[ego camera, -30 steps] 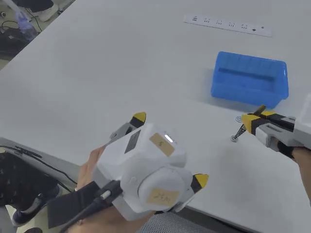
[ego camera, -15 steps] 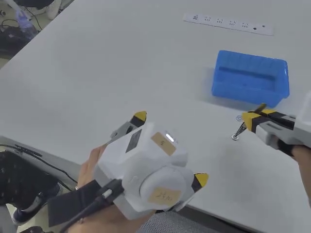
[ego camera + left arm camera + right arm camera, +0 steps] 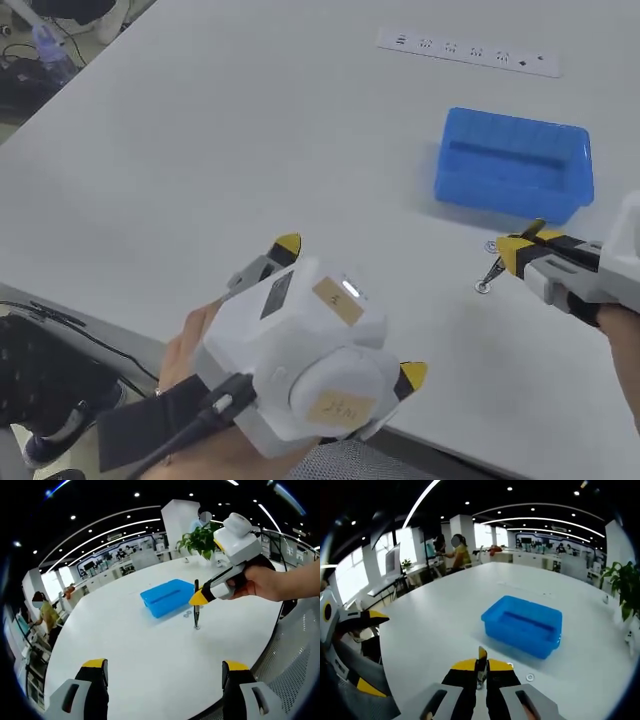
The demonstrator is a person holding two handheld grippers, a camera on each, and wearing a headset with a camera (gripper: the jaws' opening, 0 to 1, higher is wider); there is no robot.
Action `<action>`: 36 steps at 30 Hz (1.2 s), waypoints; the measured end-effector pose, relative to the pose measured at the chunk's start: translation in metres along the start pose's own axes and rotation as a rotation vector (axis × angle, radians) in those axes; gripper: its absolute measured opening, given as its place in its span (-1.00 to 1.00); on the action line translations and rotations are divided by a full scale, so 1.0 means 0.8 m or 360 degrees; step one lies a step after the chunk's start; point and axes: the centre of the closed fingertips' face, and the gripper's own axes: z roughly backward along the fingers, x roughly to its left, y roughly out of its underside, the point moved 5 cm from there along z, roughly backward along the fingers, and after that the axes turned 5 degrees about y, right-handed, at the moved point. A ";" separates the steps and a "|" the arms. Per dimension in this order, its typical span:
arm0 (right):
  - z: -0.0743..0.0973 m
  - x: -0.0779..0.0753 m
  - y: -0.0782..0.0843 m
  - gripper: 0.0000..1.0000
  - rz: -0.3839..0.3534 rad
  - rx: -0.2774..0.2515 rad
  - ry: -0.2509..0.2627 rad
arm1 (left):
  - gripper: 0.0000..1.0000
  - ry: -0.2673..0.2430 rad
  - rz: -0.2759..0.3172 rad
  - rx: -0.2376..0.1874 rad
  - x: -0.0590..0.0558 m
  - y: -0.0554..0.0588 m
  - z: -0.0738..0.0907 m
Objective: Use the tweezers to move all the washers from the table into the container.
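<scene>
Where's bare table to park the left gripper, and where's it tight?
Free: the wide stretch of table left of the blue container in the head view, between power strip and left gripper. Tight: the band in front of the container, where right gripper, tweezers and washers sit.

Counted: one blue rectangular plastic container point(image 3: 514, 165), two small silver metal washers point(image 3: 491, 245), one pair of slim dark tweezers point(image 3: 494, 270), one long white power strip point(image 3: 468, 52).

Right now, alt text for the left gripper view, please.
The right gripper, shut on tweezers, points their tips down at a washer on the white table beside the blue container. The left gripper stands open below.
</scene>
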 end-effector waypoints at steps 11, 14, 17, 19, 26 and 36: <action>0.007 -0.003 -0.010 -0.97 0.0025 -0.0019 0.0039 | 0.95 0.0002 0.0005 -0.0014 0.000 -0.001 0.001; 0.010 -0.005 -0.017 -0.97 0.0035 -0.0032 0.0049 | 0.95 0.0000 0.0006 -0.0015 0.001 -0.001 0.001; 0.014 -0.007 -0.024 -0.98 0.0019 -0.0044 0.0046 | 0.95 -0.0006 0.0001 -0.0014 0.001 -0.001 0.001; 0.015 -0.007 -0.028 -0.98 0.0031 -0.0055 0.0052 | 0.95 -0.0011 -0.0001 -0.0016 0.002 -0.001 0.001; 0.015 -0.007 -0.038 -0.98 0.0059 -0.0077 0.0056 | 0.95 -0.0005 0.0023 -0.0038 0.002 -0.003 0.002; 0.013 -0.012 -0.058 -0.98 0.0118 -0.0121 0.0061 | 0.95 -0.0008 0.0022 -0.0038 0.002 -0.003 0.002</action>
